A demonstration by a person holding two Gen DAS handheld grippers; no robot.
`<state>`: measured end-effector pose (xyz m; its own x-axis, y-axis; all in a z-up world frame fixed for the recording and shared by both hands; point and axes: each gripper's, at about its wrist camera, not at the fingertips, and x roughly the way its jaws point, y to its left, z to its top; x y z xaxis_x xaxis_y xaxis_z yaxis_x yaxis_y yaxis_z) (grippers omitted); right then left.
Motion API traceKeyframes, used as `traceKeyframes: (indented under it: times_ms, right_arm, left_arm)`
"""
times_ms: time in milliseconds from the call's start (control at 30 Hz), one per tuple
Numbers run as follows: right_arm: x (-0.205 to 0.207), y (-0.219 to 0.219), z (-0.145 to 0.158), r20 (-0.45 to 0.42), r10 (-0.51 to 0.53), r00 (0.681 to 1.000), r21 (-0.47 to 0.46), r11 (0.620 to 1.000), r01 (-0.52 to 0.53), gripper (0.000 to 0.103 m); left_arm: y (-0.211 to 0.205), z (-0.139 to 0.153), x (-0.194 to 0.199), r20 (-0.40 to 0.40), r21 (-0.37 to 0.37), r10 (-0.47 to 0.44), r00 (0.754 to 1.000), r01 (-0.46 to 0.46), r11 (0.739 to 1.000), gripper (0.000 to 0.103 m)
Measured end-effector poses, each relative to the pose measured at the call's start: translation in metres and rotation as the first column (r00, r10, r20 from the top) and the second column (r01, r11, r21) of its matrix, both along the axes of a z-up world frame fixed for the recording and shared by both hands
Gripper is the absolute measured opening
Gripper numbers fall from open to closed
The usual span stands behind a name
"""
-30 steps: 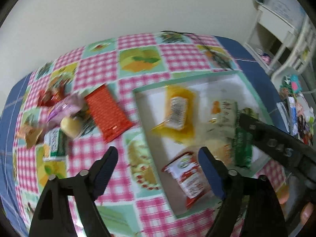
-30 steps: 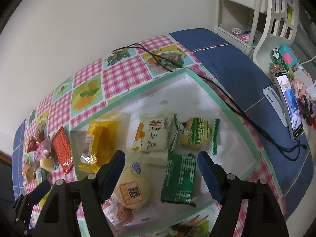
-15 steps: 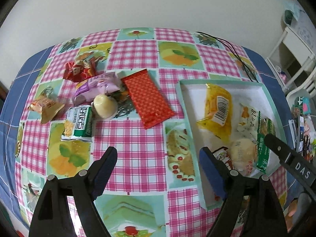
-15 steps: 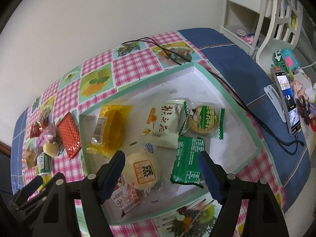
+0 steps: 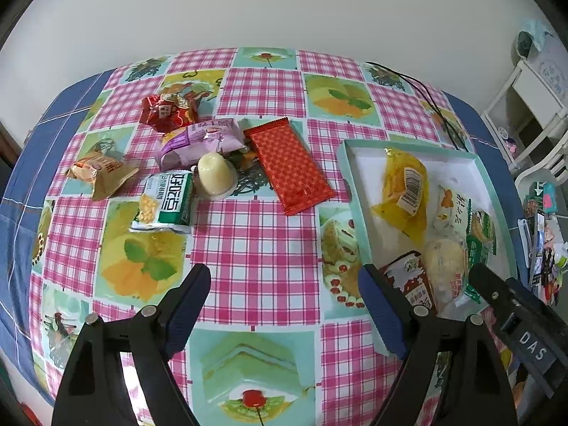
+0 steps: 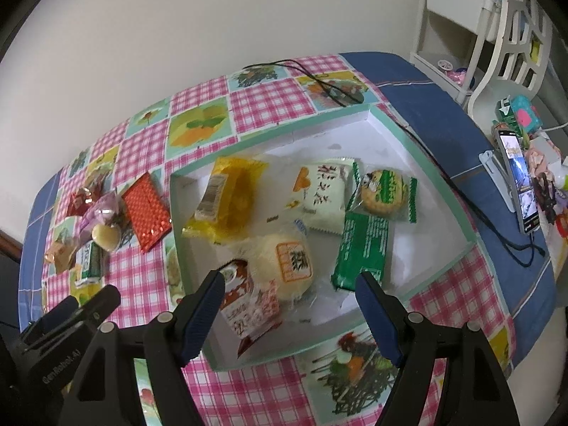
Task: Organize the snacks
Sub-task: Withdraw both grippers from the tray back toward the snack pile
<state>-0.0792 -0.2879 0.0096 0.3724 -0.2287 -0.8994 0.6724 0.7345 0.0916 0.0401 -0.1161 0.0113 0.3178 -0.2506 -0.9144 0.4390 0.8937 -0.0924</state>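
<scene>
Left gripper [image 5: 284,301] over the checked counter [image 5: 255,248], jaws open and empty; right gripper [image 6: 289,310] likewise over the tray [image 6: 472,238]. Loose snacks [image 5: 213,163] overlap at far left: a careless pinch may catch two packets

Red-and-white snack packet [image 5: 413,278] partly hidden behind the left gripper's finger [image 5: 381,314], green packet [image 5: 479,248] mostly covered by neighbouring snacks, clutter [image 5: 545,234] at frame edge too small to identify
</scene>
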Motion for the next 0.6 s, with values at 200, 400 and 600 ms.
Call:
traceKeyframes:
  times_ms: [200,400,600]
  right_arm:
    - [-0.003,0.007,0.000,0.006,0.001,1.000,0.009,1.000,-0.001,0.079]
    - [0.001,0.008,0.000,0.007,0.010,1.000,-0.001,1.000,-0.010,0.079]
    - [0.003,0.006,0.000,0.009,0.002,1.000,-0.014,1.000,-0.002,0.091]
  left_arm:
    - [0.009,0.002,0.000,-0.003,-0.009,0.010,1.000,-0.010,1.000,0.086]
    - [0.012,0.002,0.004,-0.009,-0.013,0.019,1.000,-0.019,1.000,0.086]
    - [0.015,0.001,0.008,-0.019,-0.015,0.029,0.999,-0.030,0.999,0.086]
